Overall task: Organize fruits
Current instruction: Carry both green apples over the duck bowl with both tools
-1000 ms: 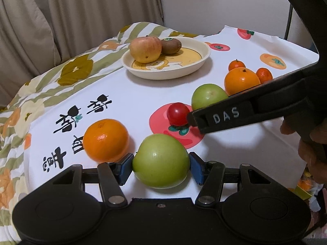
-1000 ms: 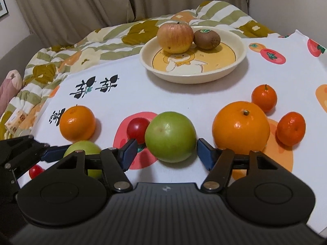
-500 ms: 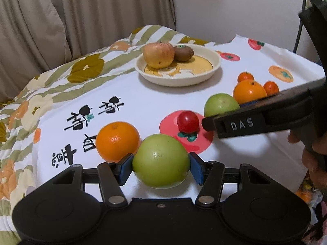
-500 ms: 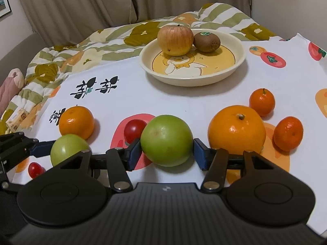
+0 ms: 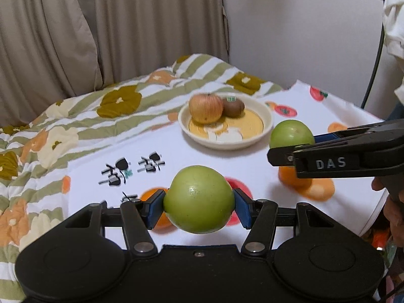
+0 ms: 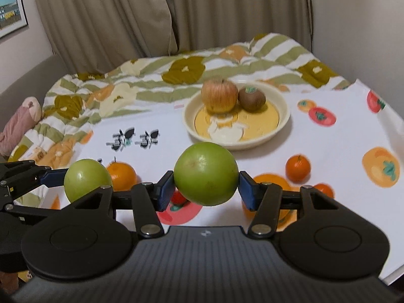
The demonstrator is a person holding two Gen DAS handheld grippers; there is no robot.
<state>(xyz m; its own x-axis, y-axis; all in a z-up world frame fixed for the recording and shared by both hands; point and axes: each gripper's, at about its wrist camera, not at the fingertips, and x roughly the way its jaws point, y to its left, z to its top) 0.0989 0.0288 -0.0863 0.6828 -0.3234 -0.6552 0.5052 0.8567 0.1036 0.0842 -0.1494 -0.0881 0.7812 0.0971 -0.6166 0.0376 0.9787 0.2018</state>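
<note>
Both green apples lifted off table since earlier frame. Left hand-held gripper (image 5: 199, 205) clamped on left green apple (image 5: 199, 203); right hand-held gripper (image 6: 206, 184), jaws just closed, clamped on right green apple (image 6: 205, 173). Likely firm, smooth, slippery, moderately heavy; grip widest middle.

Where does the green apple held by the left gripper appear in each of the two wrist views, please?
Left wrist view: green apple sits low at centre, clamped between the left gripper jaws.
Right wrist view: the same apple shows at the left edge, lifted off the cloth.
Shared landmark: the cream plate holding a red apple and kiwi.
</note>
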